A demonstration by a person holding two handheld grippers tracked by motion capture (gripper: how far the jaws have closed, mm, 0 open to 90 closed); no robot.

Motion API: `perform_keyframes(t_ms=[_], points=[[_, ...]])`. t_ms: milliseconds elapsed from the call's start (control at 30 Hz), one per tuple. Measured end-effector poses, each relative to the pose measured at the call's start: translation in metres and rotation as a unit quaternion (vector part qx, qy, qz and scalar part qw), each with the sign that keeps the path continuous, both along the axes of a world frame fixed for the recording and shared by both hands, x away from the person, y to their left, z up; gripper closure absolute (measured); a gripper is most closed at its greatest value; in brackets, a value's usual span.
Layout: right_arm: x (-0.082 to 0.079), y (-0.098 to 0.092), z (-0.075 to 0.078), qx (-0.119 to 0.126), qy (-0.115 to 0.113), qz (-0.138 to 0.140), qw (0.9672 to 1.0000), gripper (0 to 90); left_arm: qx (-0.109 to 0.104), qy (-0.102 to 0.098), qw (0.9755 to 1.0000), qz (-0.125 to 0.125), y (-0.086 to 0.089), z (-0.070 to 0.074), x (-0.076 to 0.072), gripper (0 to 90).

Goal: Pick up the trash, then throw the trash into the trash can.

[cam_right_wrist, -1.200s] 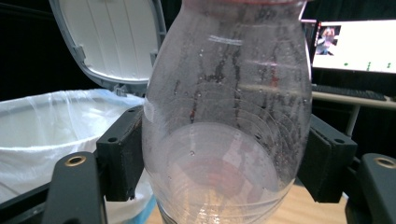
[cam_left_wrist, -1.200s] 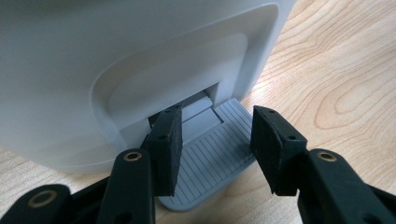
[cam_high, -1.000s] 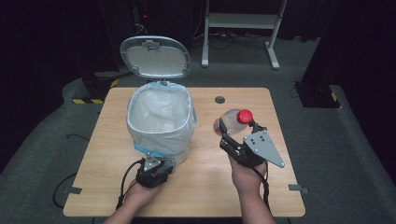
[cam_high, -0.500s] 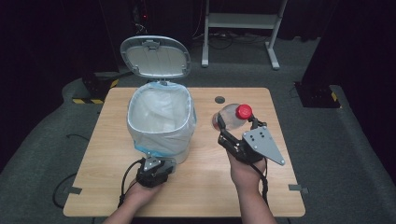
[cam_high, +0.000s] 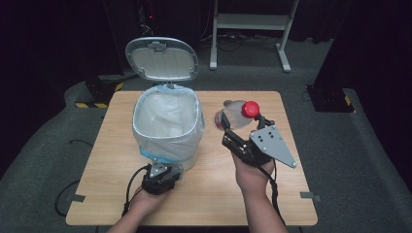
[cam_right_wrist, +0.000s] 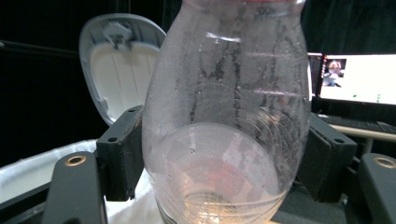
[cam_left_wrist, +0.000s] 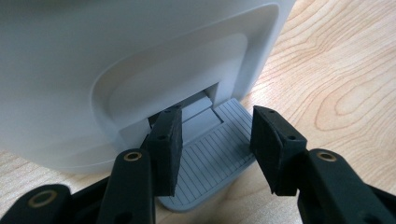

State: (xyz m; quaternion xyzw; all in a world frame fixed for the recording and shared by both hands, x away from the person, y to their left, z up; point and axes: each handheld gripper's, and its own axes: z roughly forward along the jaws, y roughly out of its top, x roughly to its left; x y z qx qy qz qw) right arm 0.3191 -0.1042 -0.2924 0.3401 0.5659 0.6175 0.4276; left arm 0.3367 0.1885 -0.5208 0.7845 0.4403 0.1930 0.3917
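The left gripper, jaws spread, presses the grey ribbed pedal of the white bin. The right gripper pinches a clear red-capped plastic bottle beside it. Next, probably drop it inside.

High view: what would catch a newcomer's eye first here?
A white pedal bin with its lid standing open sits at the table's left-centre. Right of it, the right hand-held gripper holds a clear bottle with a red cap above the table. The left hand-held gripper sits over the bin's pedal.
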Motion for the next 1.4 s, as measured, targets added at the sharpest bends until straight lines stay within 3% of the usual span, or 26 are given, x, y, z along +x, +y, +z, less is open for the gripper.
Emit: perform_keyframes(t_ms=[567, 1033, 1400], points=[[-0.002, 0.049, 0.043, 0.004, -0.039, 0.062, 0.9973, 27.0, 0.000, 0.000, 1.0000, -0.001, 0.000, 0.000, 0.000, 53.7], [0.013, 0.088, 0.049, 0.007, -0.028, 0.098, 0.9948, 27.0, 0.002, 0.002, 1.0000, -0.002, 0.000, 0.001, 0.000, 53.7], [0.026, 0.117, 0.046, -0.006, -0.015, 0.118, 0.9929, 26.9, 0.001, 0.003, 1.0000, -0.003, 0.001, 0.000, 0.000, 53.7]])
